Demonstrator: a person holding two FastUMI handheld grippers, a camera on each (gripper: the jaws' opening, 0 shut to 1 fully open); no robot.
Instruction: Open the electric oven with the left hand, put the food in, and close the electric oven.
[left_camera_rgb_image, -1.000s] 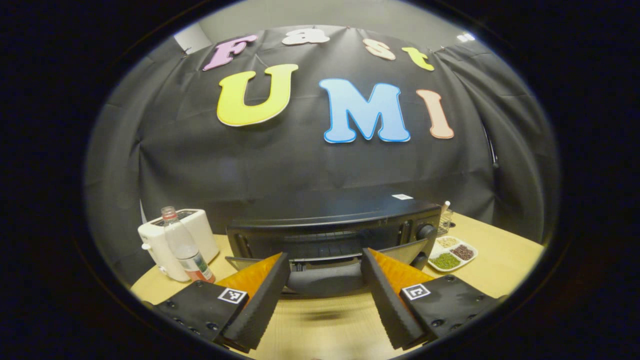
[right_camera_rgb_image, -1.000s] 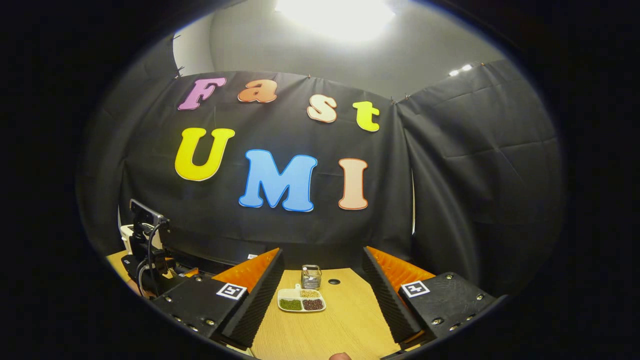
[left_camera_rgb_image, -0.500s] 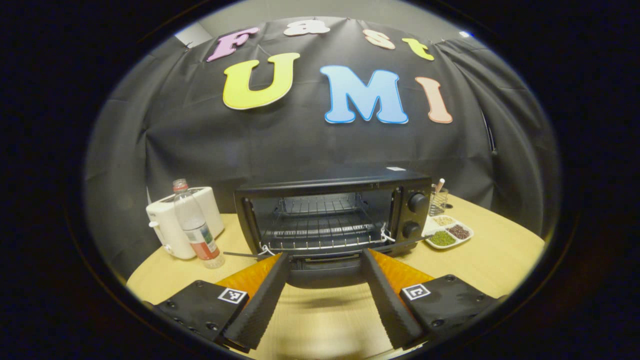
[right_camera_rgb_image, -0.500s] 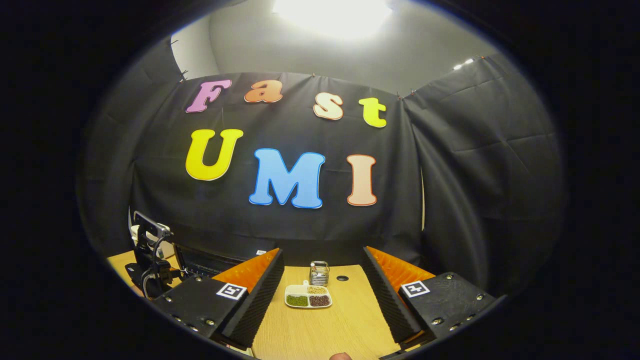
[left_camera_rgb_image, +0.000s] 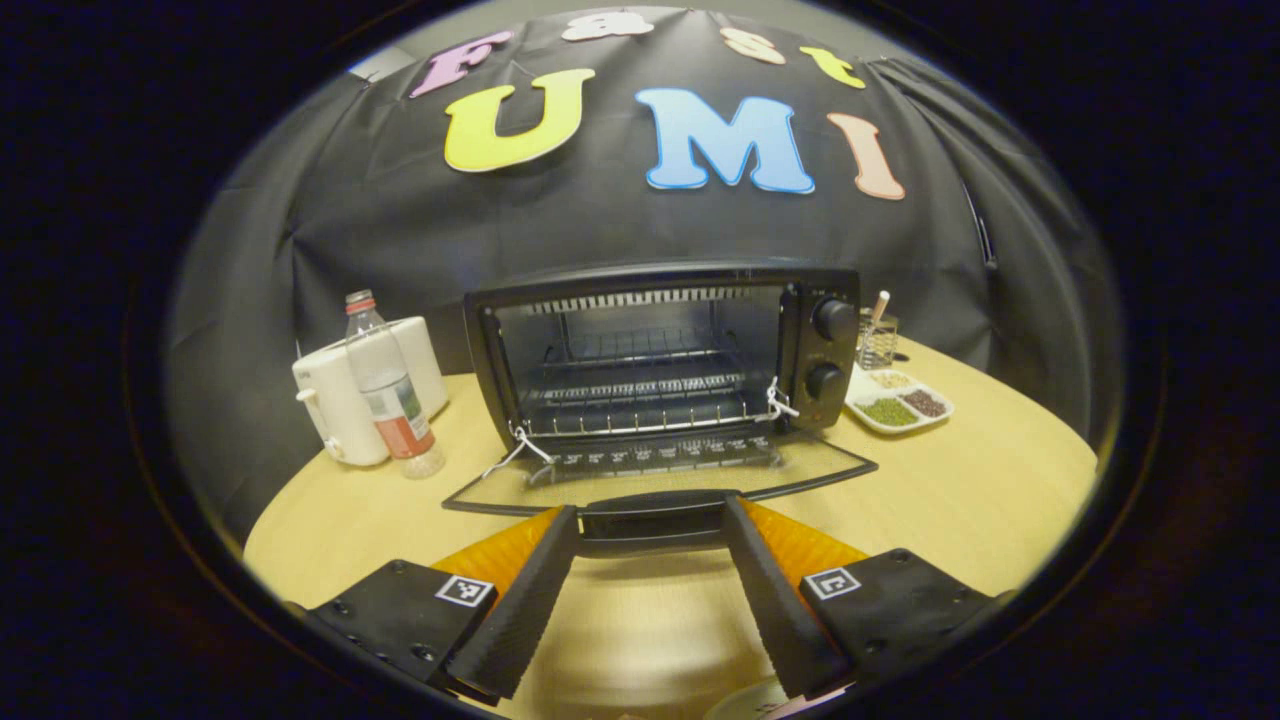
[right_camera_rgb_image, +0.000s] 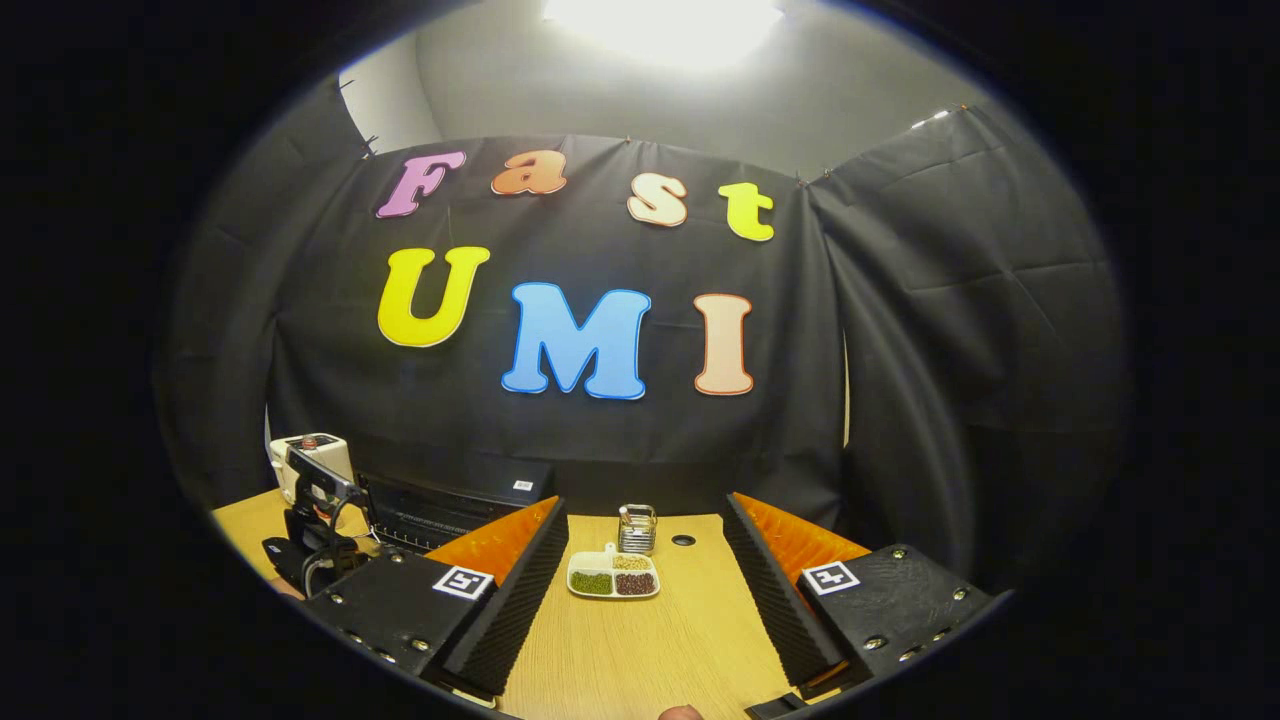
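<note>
The black electric oven (left_camera_rgb_image: 660, 350) stands mid-table with its glass door (left_camera_rgb_image: 660, 470) folded down nearly flat. Wire racks (left_camera_rgb_image: 645, 390) show inside, with nothing on them. The door's handle (left_camera_rgb_image: 655, 520) lies across the gap of my left gripper (left_camera_rgb_image: 650, 510), whose fingers are spread wide on either side of it. My right gripper (right_camera_rgb_image: 645, 503) hovers open over bare table with nothing between its fingers. In the right gripper view the oven (right_camera_rgb_image: 450, 500) sits at the far left, with the left gripper (right_camera_rgb_image: 315, 520) in front of it.
A white toaster (left_camera_rgb_image: 340, 400) and a plastic bottle (left_camera_rgb_image: 385, 385) stand left of the oven. A divided dish of beans (left_camera_rgb_image: 900, 405) and a small wire holder (left_camera_rgb_image: 878, 340) sit to its right. A pale rim (left_camera_rgb_image: 760, 700) peeks in at the bottom edge.
The oven door swung from slightly ajar down to nearly flat as my left gripper dropped and drew back with the handle. The right gripper only drifted a little.
</note>
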